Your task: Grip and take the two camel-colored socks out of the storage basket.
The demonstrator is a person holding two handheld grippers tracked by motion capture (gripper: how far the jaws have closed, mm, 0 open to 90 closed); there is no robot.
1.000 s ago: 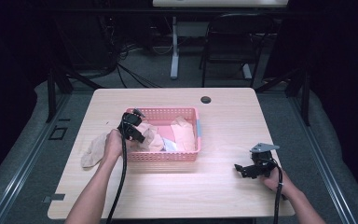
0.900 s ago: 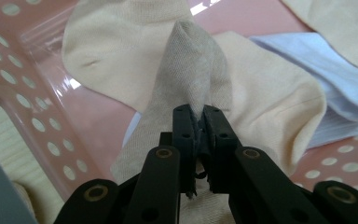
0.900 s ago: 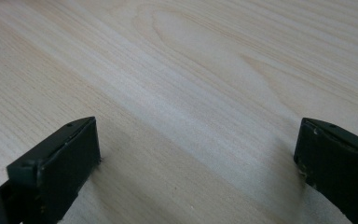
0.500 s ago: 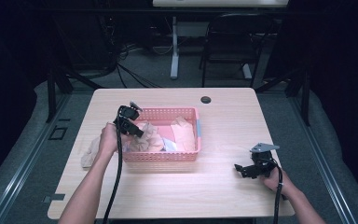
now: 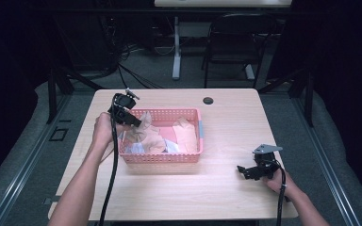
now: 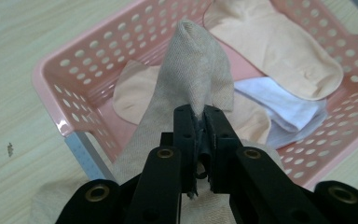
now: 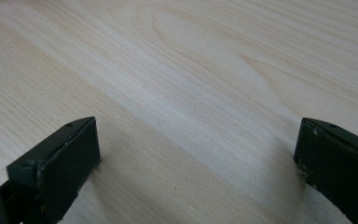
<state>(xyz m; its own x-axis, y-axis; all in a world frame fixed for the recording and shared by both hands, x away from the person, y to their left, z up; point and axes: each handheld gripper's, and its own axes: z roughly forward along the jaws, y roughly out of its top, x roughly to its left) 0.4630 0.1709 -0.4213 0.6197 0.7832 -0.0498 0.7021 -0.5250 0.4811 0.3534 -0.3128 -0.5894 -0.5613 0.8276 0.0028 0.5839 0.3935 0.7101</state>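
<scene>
A pink perforated basket [image 5: 162,157] [image 6: 65,126] sits mid-table and holds several socks, peach ones [image 6: 279,51] and a white one [image 6: 289,109]. My left gripper [image 5: 133,121] [image 6: 197,116] hangs over the basket's left end, shut on a beige sock [image 6: 193,70] [image 5: 141,129]. The sock stands up from between the jaws and droops over the basket's wall. My right gripper [image 5: 246,171] [image 7: 196,154] rests low over bare wood at the table's front right, open with nothing between its jaws.
The light wooden table [image 5: 226,127] has a round black cable port [image 5: 208,100] near its far edge. A chair [image 5: 231,42] and a desk leg [image 5: 176,52] stand beyond the table. A black cable [image 5: 111,188] trails along my left forearm.
My left gripper has risen from the table's left side and moved toward the basket, lifting the beige sock off the wood. The right gripper has stayed put.
</scene>
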